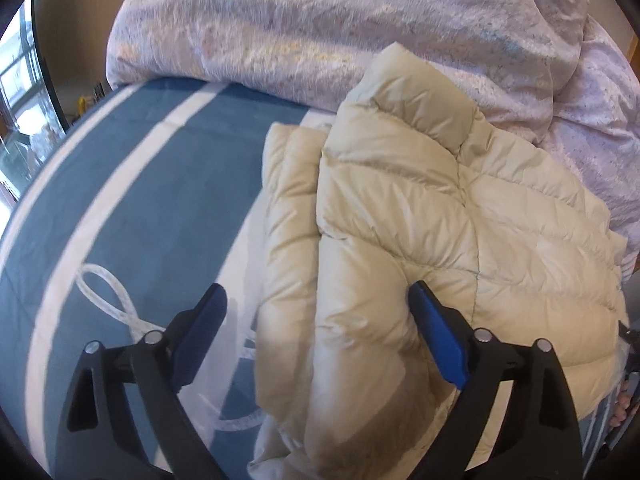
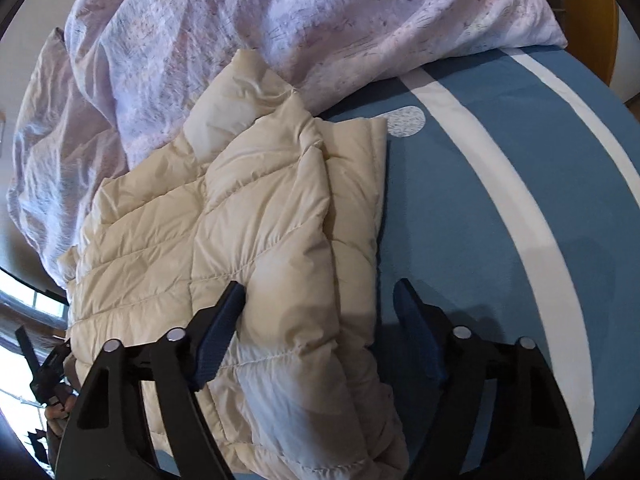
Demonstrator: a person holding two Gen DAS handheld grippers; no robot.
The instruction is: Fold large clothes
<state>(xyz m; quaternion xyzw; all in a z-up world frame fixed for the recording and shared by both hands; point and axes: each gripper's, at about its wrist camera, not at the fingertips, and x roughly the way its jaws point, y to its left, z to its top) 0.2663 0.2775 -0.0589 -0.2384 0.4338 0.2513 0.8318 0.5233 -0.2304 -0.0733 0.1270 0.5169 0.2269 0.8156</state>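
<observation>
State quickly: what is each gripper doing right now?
Left gripper: open, straddling the cream quilted puffer jacket, no grip.
Right gripper: open, straddling the jacket's other edge.

Two fisheye views, each mounted behind its own jaws and angled steeply down onto the bed (image 1: 132,184), close in. Left wrist view: cream puffer jacket (image 1: 420,240) filling centre and right of frame, blue striped sheet at left. Right wrist view: same jacket (image 2: 224,220) at centre-left, sheet at right. Shared between both: jacket, sheet, and lilac duvet (image 1: 320,32) across the top.
</observation>
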